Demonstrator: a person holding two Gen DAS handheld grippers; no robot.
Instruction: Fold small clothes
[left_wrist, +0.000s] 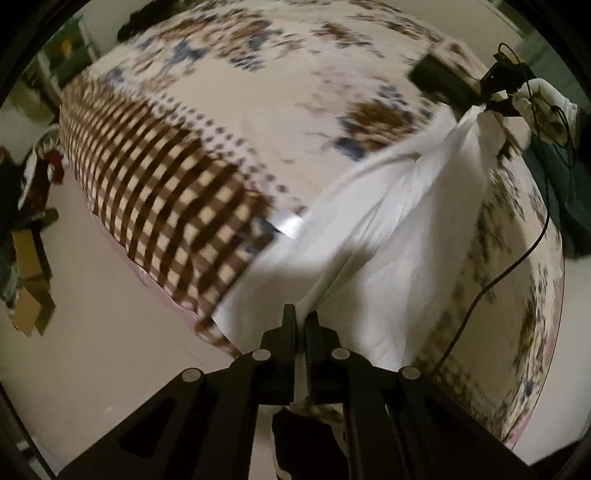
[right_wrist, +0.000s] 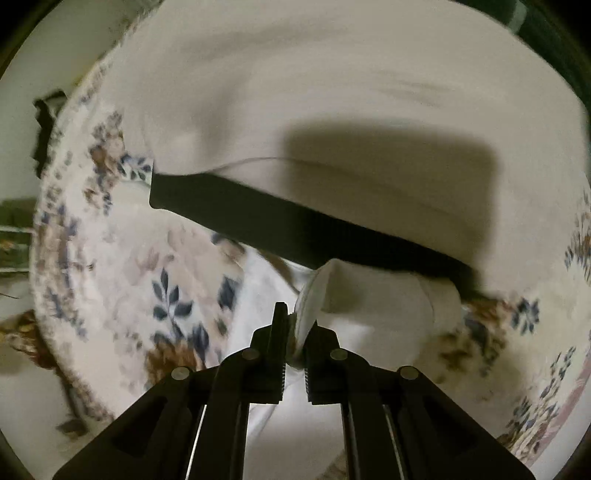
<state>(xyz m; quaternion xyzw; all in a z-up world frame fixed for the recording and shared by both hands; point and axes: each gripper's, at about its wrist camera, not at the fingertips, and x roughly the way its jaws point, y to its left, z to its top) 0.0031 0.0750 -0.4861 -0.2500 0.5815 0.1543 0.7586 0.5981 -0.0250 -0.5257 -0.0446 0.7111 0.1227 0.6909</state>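
Only from right wrist, white garment's (right_wrist: 332, 110) black waistband (right_wrist: 295, 225), right claw (right_wrist: 297, 332) pinching hem

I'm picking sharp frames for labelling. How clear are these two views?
Left wrist view: the floral bedspread and checked border are motion-smeared, fisheye-bowed; the left hand-held gripper stays sharp on the white garment. Right wrist view: the garment is blurred and carries a hard dark shadow; the right hand-held gripper is crisp.

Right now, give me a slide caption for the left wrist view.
Left gripper and right gripper pinch a white garment, stretched above the flowered bedspread.
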